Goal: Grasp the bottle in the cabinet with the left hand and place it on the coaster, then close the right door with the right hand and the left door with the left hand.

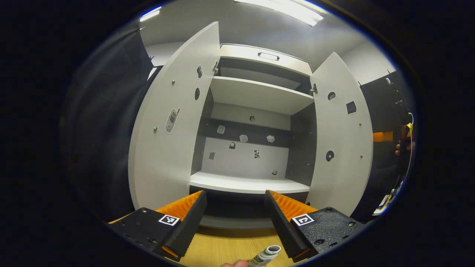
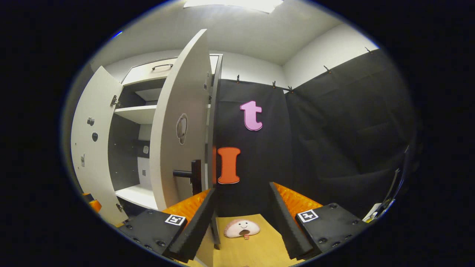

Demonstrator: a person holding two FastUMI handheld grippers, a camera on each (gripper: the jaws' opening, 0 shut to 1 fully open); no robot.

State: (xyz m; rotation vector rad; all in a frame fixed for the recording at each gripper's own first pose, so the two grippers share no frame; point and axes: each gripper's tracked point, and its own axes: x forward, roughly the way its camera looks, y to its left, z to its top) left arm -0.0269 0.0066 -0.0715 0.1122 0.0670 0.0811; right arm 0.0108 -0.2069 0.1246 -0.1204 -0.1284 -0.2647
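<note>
Facing the pale grey two-door cabinet (image 1: 256, 122), the left gripper (image 1: 235, 218) has its two fingers spread wide with nothing between them. In the left gripper view both doors stand swung outward: the left door (image 1: 170, 122) with a small oval sticker on its inner face, and the right door (image 1: 341, 137) with a few dark round and square marks. Between them the cabinet's lower shelf (image 1: 248, 183) and upper shelf (image 1: 259, 94) carry nothing that can be seen; small stickers dot the back panel. Below the cabinet, on the light wooden tabletop (image 1: 230, 248), a small white-capped bottle with a green label (image 1: 265, 256) lies at the bottom edge of the view, just in front of the left gripper's fingers, with a fingertip (image 1: 234, 264) touching or just beside it.

In the right gripper view the right gripper (image 2: 241, 218) is likewise opened wide and holds nothing. It sits just beside the cabinet's right door (image 2: 182, 126), seen edge-on, close to that door's black lever handle (image 2: 187, 174). On the tabletop (image 2: 256, 252) beyond the cabinet's right side lies a round pinkish coaster with a smiling face (image 2: 242, 228), between the gripper's fingers and untouched by them.
</note>
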